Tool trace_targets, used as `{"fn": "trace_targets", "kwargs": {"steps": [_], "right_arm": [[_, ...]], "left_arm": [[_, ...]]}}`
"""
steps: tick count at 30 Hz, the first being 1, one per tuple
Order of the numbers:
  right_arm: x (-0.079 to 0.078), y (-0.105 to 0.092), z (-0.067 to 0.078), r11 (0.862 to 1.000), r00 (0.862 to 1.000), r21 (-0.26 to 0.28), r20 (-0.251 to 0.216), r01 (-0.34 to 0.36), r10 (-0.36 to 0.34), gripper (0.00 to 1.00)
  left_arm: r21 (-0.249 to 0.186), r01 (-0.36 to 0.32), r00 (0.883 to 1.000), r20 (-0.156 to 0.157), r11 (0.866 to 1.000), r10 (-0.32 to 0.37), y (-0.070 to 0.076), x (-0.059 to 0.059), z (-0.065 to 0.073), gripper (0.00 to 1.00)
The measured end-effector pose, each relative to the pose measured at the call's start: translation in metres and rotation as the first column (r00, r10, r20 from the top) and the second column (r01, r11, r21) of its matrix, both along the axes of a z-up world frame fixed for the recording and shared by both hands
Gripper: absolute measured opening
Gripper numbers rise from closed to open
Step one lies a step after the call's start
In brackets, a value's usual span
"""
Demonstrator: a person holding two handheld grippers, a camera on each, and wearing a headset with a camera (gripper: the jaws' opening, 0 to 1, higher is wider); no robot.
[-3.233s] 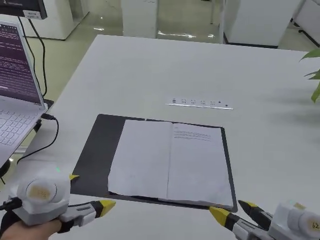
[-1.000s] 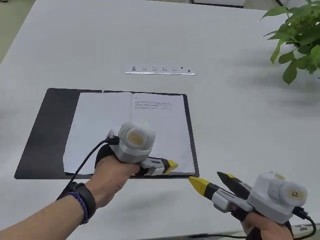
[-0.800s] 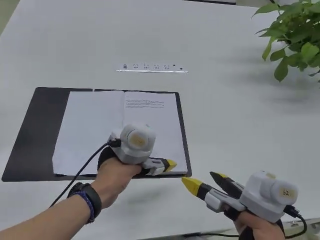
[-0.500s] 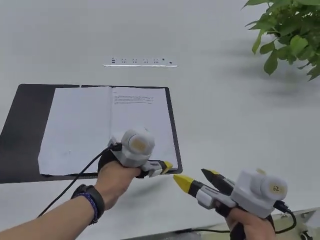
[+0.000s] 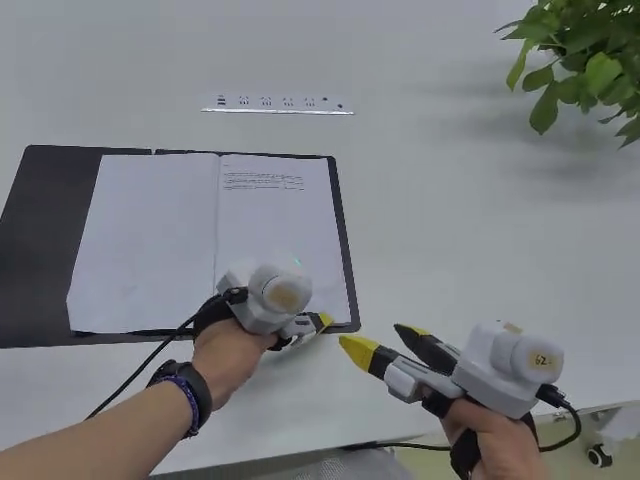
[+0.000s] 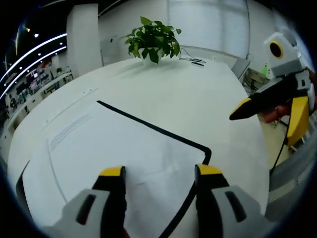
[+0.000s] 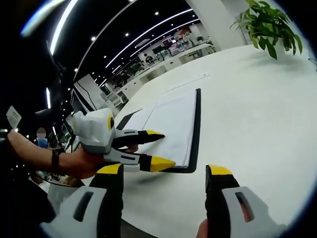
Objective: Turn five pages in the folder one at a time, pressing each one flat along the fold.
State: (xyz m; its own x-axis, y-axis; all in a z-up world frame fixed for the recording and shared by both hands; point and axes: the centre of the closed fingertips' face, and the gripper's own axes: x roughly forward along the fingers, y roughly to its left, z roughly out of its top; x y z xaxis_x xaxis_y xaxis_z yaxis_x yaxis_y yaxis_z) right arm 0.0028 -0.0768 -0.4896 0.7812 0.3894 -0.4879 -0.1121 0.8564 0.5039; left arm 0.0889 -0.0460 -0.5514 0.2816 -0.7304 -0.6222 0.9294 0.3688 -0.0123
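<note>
Folder (image 5: 40, 250) pages look thin, limp, crease-prone; I'd pinch the right page (image 5: 280, 235) at its lower corner, mid-frame. Left tool (image 5: 313, 325) and right tool (image 5: 377, 338) gape wide, empty.

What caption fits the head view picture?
Open folder, with the left gripper and right gripper open at its near corner.
</note>
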Motion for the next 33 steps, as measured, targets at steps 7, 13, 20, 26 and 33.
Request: {"fn": "trace_targets", "kwargs": {"steps": [7, 13, 20, 26, 33], "right_arm": [[0.001, 0.001, 0.000, 1.000, 1.000, 0.006, -0.001, 0.002, -0.002, 0.65], [0.000, 0.000, -0.003, 1.000, 1.000, 0.012, -0.004, 0.009, -0.009, 0.64], [0.001, -0.001, -0.003, 1.000, 1.000, 0.019, -0.003, 0.020, -0.020, 0.64], [0.003, -0.002, -0.002, 1.000, 1.000, 0.022, 0.001, 0.022, -0.022, 0.64], [0.011, -0.004, -0.003, 0.999, 1.000, 0.028, 0.007, 0.024, -0.025, 0.62]], "left_arm": [[-0.017, -0.001, 1.000, 0.008, 1.000, 0.001, 0.002, 0.004, 0.002, 0.49], [-0.015, 0.011, 1.000, 0.011, 1.000, -0.011, 0.003, 0.006, 0.003, 0.30], [-0.013, 0.021, 1.000, 0.020, 1.000, -0.020, 0.002, 0.004, 0.004, 0.19], [-0.022, -0.011, 1.000, -0.011, 1.000, 0.011, 0.004, 0.010, 0.004, 0.11], [-0.070, -0.072, 0.994, -0.092, 0.995, 0.065, 0.007, 0.015, 0.008, 0.05]]}}
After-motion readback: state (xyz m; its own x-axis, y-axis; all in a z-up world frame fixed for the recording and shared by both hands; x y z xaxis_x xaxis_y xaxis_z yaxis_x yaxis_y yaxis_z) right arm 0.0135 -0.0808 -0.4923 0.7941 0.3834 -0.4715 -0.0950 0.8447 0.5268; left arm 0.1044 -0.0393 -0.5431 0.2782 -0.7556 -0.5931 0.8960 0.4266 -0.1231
